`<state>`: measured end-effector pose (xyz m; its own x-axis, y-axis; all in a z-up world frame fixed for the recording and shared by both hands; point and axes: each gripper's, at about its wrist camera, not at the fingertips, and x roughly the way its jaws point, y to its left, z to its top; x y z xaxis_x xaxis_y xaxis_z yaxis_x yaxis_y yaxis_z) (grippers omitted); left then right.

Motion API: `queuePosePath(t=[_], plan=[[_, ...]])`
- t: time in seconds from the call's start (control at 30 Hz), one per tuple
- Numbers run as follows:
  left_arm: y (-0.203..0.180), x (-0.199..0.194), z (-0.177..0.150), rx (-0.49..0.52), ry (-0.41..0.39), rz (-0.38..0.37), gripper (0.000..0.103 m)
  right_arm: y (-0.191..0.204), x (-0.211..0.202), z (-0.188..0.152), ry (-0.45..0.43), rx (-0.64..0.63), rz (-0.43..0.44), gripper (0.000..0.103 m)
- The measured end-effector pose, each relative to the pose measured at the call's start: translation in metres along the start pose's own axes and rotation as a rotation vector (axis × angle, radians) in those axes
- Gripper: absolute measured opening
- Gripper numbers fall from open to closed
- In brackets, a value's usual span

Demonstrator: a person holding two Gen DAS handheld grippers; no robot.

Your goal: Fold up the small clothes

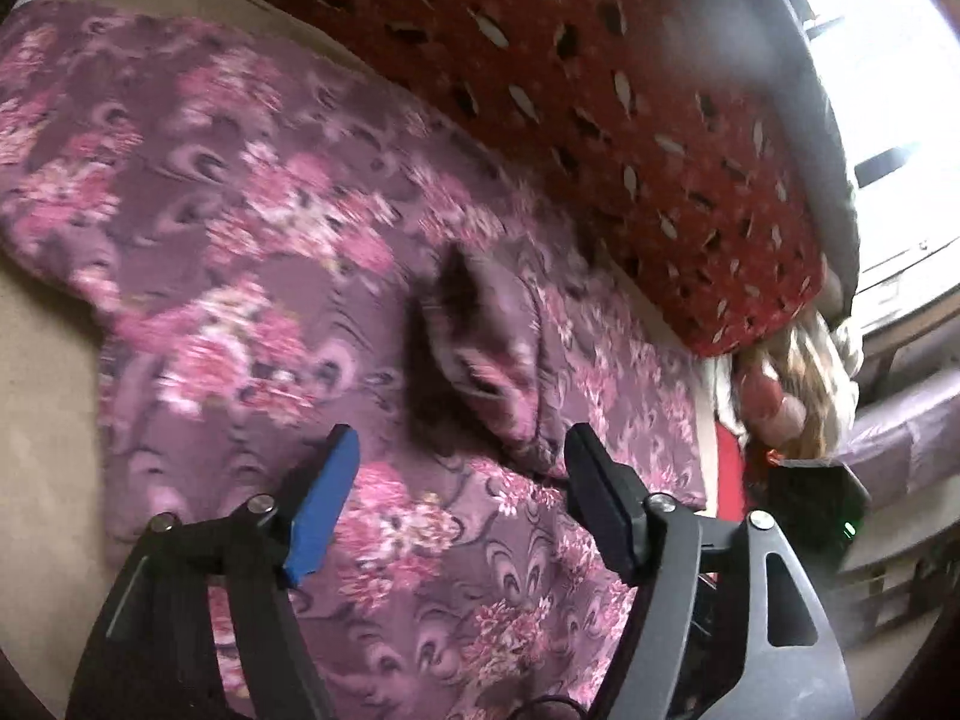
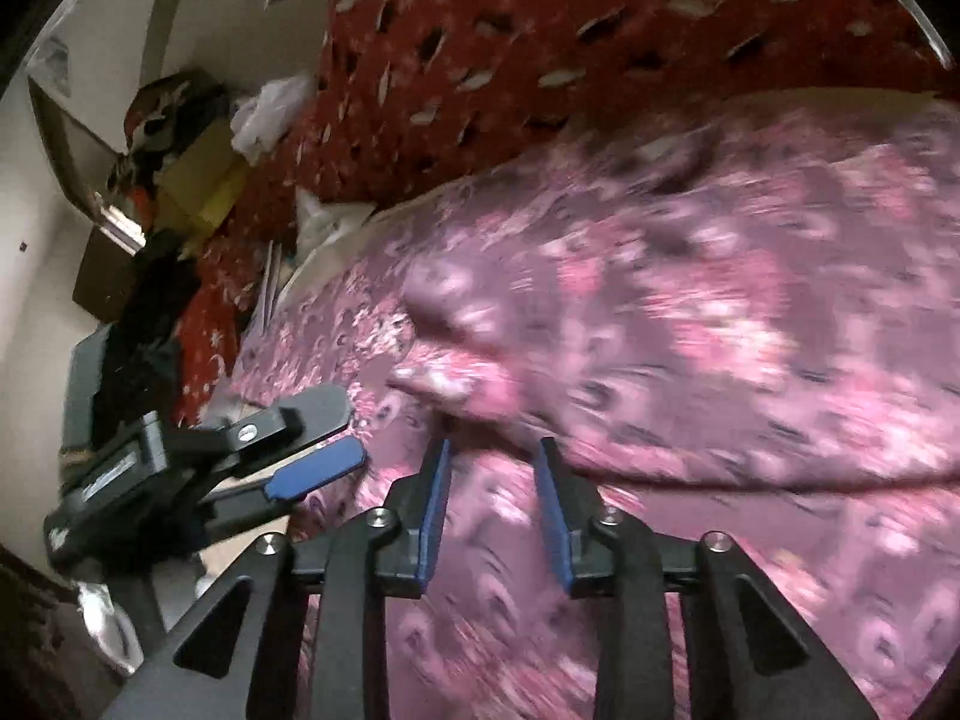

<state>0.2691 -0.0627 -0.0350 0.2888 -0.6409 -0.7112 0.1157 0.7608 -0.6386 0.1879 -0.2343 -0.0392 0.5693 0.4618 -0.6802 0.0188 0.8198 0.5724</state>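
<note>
- Purple floral garment (image 1: 252, 228) spread flat across the middle of the left wrist view, on a beige bed surface (image 1: 42, 372) bare at the left edge.
- One raised fold (image 1: 480, 354) standing up from the cloth at centre frame, just beyond the fingertips.
- Left gripper (image 1: 462, 456) at the lower middle, released: jaws wide apart over the cloth, nothing between them, one blue pad (image 1: 324, 510) facing inward.
- Red patterned blanket (image 1: 600, 90) along the upper right, bordering the garment's far edge.
- In the right wrist view, same garment (image 2: 690, 330) filling centre and right, blurred.
- Right gripper (image 2: 493, 450) at the lower middle, released: jaws parted with a clear gap, tips at a fold edge of the cloth; contact impossible to tell.
- Left gripper (image 2: 336, 432) also visible at lower left, just beside the right one.
- Cluttered pile (image 2: 174, 138) at upper left.
</note>
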Motion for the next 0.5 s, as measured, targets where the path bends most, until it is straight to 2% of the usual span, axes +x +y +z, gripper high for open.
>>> queuePosePath(t=[0.13,0.23,0.3,0.33,0.4,0.47,0.5], plan=[[-0.012,0.027,0.001,-0.005,0.014,0.040,0.074,-0.030,-0.043,-0.014,-0.050,0.039,-0.047,0.037],[-0.022,0.033,0.001,-0.009,-0.042,0.069,0.074,-0.056,-0.069,-0.025,-0.084,0.107,-0.065,0.038],[-0.027,0.033,0.000,-0.015,-0.092,0.054,0.033,-0.070,-0.085,-0.026,-0.111,0.150,-0.074,0.038],[-0.029,0.036,0.002,-0.009,-0.093,0.052,0.005,-0.079,-0.096,-0.028,-0.126,0.166,-0.084,0.038],[-0.029,0.034,0.004,-0.019,-0.121,0.086,0.005,-0.093,-0.116,-0.029,-0.163,0.191,-0.108,0.038],[-0.027,0.016,0.007,-0.040,-0.199,0.070,0.005,-0.108,-0.137,-0.026,-0.214,0.216,-0.138,0.038],[-0.025,0.005,0.010,-0.048,-0.241,0.090,0.005,-0.115,-0.146,-0.025,-0.238,0.227,-0.148,0.039]])
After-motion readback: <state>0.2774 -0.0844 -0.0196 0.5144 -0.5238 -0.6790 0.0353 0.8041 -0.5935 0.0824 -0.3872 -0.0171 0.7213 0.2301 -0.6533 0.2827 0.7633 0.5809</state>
